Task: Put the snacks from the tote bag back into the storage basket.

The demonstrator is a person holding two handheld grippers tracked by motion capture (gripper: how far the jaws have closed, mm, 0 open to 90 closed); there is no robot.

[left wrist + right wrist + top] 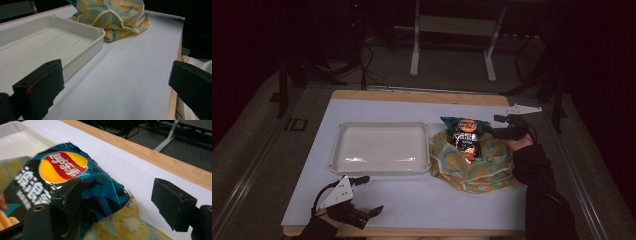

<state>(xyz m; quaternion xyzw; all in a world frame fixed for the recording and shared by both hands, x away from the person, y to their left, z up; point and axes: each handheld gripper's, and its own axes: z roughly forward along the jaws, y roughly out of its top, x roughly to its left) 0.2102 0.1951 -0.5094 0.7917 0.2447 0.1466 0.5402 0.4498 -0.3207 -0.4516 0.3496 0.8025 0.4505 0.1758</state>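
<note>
Chips bag (464, 137) sits right of centre in the high view, poking out of a yellow fruit-print bag (472, 167) beside the white tray (382, 148). Right gripper (498, 127) has its jaws wide around the chip bag's corner, not pinching. Left gripper (368, 195), lower left, gapes over bare table (437, 200).

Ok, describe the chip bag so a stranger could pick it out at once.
On the white table, look right of the empty cream tray. A fruit-print cloth bag lies there, and the chip bag pokes out of it: shiny teal and black with a red-and-yellow logo.
</note>
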